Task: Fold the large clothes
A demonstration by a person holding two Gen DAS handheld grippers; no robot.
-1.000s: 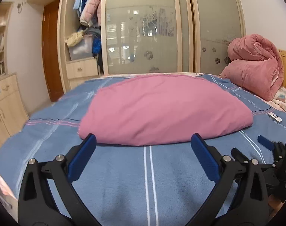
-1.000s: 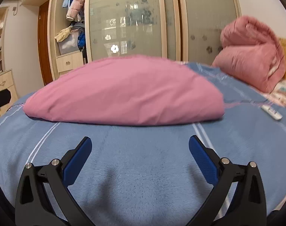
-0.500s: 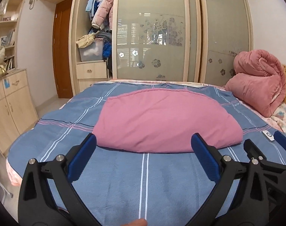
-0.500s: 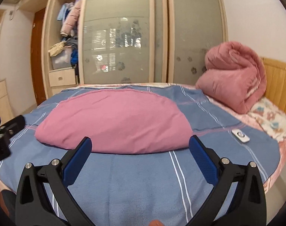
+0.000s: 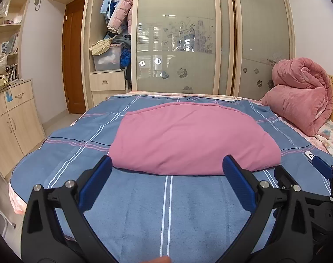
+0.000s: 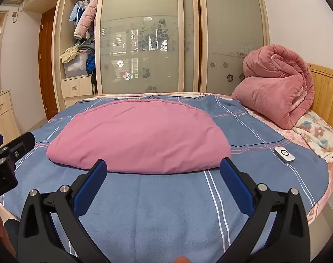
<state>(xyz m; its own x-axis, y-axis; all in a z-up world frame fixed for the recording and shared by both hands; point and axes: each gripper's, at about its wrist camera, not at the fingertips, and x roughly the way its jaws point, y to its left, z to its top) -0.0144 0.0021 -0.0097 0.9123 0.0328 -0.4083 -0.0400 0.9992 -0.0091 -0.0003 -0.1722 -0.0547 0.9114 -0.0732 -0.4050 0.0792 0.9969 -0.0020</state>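
A folded pink garment [image 5: 192, 140] [image 6: 140, 140] lies flat in the middle of a blue striped bedspread [image 5: 166, 208] [image 6: 166, 214]. My left gripper [image 5: 166, 182] hangs open above the near part of the bed, short of the garment's front edge, with nothing between its fingers. My right gripper [image 6: 163, 179] is open too, at a similar distance from the garment and empty. Each gripper shows at the edge of the other's view: the right one [image 5: 319, 182] at the lower right, the left one [image 6: 6, 153] at the left.
A rolled pink quilt [image 5: 302, 100] [image 6: 273, 87] sits at the bed's right by a wooden headboard [image 6: 326, 96]. A white remote [image 6: 284, 153] lies on the bedspread right of the garment. A wardrobe with sliding glass doors [image 5: 188, 43] stands behind; a wooden cabinet [image 5: 8, 120] at the left.
Both grippers have pulled back and risen away from the garment, so more of the bed and room shows. Their jaws stayed open. The garment has not moved.
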